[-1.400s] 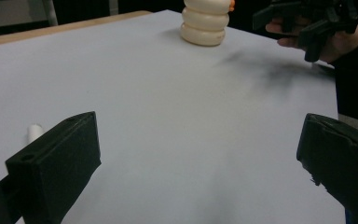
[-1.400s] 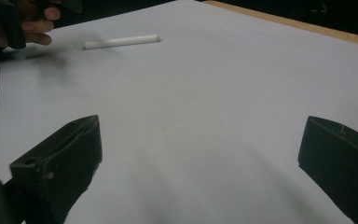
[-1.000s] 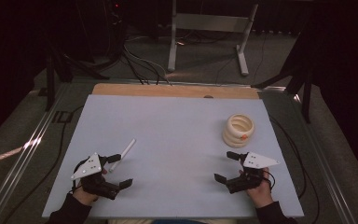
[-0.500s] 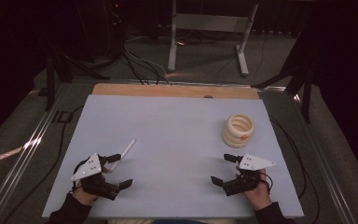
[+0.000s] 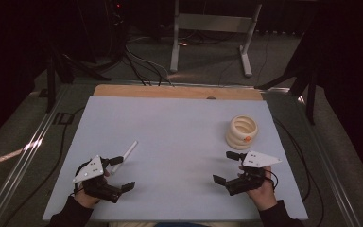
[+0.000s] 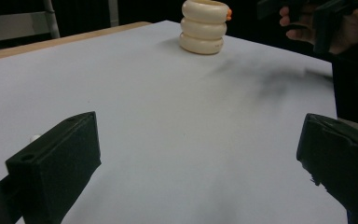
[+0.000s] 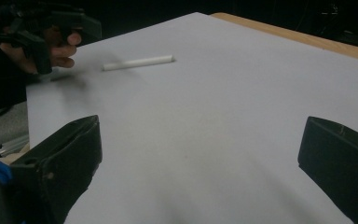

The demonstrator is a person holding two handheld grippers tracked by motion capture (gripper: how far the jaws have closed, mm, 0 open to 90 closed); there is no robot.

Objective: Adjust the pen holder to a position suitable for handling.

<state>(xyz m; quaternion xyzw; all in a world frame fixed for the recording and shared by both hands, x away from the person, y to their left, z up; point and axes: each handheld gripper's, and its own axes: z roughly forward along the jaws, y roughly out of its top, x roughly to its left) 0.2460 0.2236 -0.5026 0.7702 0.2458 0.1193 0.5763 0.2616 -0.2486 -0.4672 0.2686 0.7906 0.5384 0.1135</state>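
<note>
A white stick (image 5: 128, 151) lies on the pale mat (image 5: 179, 137) at the near left, just beyond my left gripper (image 5: 122, 173), which is open and holds nothing. A stack of three cream rings (image 5: 242, 132) with a small orange bit stands at the right, a little beyond my right gripper (image 5: 225, 167), also open and holding nothing. In the left gripper view the rings (image 6: 203, 25) stand far off past my left gripper (image 6: 198, 158), and the stick's end (image 6: 35, 138) peeks beside the left jaw. The right gripper view has the stick (image 7: 138, 62) lying far ahead of my right gripper (image 7: 198, 158).
A wooden strip (image 5: 170, 91) runs along the mat's far edge. Cables and a metal stand (image 5: 208, 28) are on the floor beyond the table. Rails and cables run along both sides. The other hand (image 6: 326, 23) appears at the top right of the left gripper view.
The right gripper has shifted very slightly near the rings. The left gripper, the stick and the rings have stayed where they were.
</note>
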